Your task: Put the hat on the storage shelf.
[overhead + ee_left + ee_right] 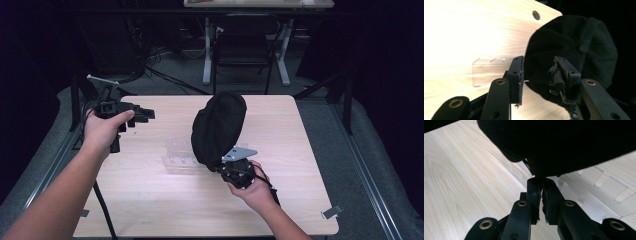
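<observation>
High view: right hand-held gripper (231,167) pinches the black cap (219,127); left hand-held gripper (142,115) gapes empty.

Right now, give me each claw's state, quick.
Left claw: open, holding nothing, raised over the table's left edge.
Right claw: shut on the black cap, holding it up off the table.

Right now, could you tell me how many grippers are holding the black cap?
1: the right gripper pinches the black cap above the table; the left gripper is open, apart from it.
</observation>
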`<state>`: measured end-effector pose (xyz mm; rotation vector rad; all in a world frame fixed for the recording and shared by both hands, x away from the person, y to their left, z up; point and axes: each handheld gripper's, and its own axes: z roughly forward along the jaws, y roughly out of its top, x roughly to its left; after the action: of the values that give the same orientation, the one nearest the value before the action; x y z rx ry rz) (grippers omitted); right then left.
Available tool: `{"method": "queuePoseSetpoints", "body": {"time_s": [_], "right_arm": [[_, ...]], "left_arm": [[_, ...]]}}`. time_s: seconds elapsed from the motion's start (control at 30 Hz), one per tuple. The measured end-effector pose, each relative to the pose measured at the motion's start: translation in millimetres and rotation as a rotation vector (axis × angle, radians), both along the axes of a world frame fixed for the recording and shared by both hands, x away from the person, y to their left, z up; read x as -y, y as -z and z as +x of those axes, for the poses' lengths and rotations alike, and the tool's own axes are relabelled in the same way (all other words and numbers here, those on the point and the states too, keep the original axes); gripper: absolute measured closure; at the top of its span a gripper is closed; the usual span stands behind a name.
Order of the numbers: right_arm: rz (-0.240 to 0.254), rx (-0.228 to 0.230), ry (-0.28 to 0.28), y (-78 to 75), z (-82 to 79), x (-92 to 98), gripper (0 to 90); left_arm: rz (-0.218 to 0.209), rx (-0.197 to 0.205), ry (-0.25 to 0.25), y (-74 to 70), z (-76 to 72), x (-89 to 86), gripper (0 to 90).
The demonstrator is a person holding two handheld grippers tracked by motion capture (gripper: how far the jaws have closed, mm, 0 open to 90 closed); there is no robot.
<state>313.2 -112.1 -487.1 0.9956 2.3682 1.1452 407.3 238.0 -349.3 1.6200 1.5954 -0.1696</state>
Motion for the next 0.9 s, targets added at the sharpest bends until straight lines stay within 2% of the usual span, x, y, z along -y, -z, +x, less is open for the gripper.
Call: {"method": "queuePoseSetpoints", "body": {"time_s": [0.03, 0.07, 0.1, 0.13, 0.17, 0.2, 0.23, 0.27, 0.3, 0.33, 0.37, 0.4, 0.43, 0.47, 0.5, 0.53, 0.57, 0.67, 0.7, 0.73, 0.9], "right_arm": [[-0.014, -0.002, -0.002, -0.5, -0.2, 1.4, 83.7], [-0.009, -0.002, 0.003, -0.1, -0.6, 2.6, 82.6], [-0.009, -0.002, 0.003, -0.1, -0.6, 2.6, 82.6], [-0.01, -0.006, 0.001, 0.2, -1.5, 5.0, 81.7], [-0.01, -0.006, 0.001, 0.2, -1.5, 5.0, 81.7], [-0.011, -0.01, -0.001, 0.9, -2.9, 7.4, 80.1], [-0.011, -0.01, -0.001, 0.9, -2.9, 7.4, 80.1], [-0.018, -0.008, -0.001, 1.4, -4.7, 10.1, 78.1], [-0.018, -0.008, -0.001, 1.4, -4.7, 10.1, 78.1], [-0.017, -0.008, 0.004, 2.2, -6.5, 12.9, 76.5], [-0.017, -0.008, 0.004, 2.2, -6.5, 12.9, 76.5], [-0.023, -0.004, 0.009, 2.7, -7.9, 17.0, 74.3], [-0.023, -0.004, 0.009, 2.7, -7.9, 17.0, 74.3], [-0.022, 0.0, 0.019, 3.2, -9.8, 20.9, 70.6], [-0.022, 0.0, 0.019, 3.2, -9.8, 20.9, 70.6], [-0.024, 0.009, 0.028, 4.1, -11.8, 24.7, 67.5], [-0.024, 0.009, 0.028, 4.1, -11.8, 24.7, 67.5], [-0.057, 0.06, 0.044, 7.3, -17.6, 32.8, 59.6], [-0.057, 0.06, 0.044, 7.3, -17.6, 32.8, 59.6], [-0.084, 0.071, 0.049, 8.7, -19.9, 37.5, 58.2], [-0.089, 0.08, 0.064, 12.5, -26.7, 50.6, 54.6]], "left_arm": [[0.011, 0.0, 0.0, 0.8, -0.3, -0.8, 60.8], [0.039, 0.002, 0.0, 2.6, -1.1, -3.0, 60.8], [0.039, 0.002, 0.0, 2.6, -1.1, -3.0, 60.8], [0.084, 0.007, -0.006, 3.6, -2.1, -4.3, 60.8], [0.084, 0.007, -0.006, 3.6, -2.1, -4.3, 60.6], [0.116, 0.014, -0.007, 5.3, -3.0, -6.3, 60.4], [0.116, 0.014, -0.007, 5.3, -3.0, -6.3, 60.2], [0.149, 0.016, -0.012, 7.3, -4.2, -7.3, 59.9], [0.149, 0.016, -0.012, 7.3, -4.2, -7.3, 59.3], [0.185, 0.023, -0.008, 10.0, -5.5, -8.1, 58.8], [0.185, 0.023, -0.008, 10.0, -5.5, -8.1, 58.6], [0.219, 0.027, -0.004, 12.4, -7.0, -7.7, 58.2], [0.219, 0.027, -0.004, 12.4, -7.0, -7.7, 57.6], [0.262, 0.042, -0.003, 15.0, -8.9, -6.6, 56.9], [0.262, 0.042, -0.003, 15.0, -8.9, -6.6, 56.2], [0.297, 0.053, 0.007, 17.8, -10.6, -6.3, 55.9], [0.297, 0.053, 0.007, 17.8, -10.6, -6.3, 55.6], [0.298, 0.049, 0.026, 27.0, -14.3, -8.1, 55.5], [0.298, 0.049, 0.026, 27.0, -14.3, -8.1, 55.5], [0.314, 0.052, 0.027, 32.3, -16.9, -8.7, 55.5], [0.35, 0.071, 0.034, 42.9, -22.3, -11.5, 55.1]]}}
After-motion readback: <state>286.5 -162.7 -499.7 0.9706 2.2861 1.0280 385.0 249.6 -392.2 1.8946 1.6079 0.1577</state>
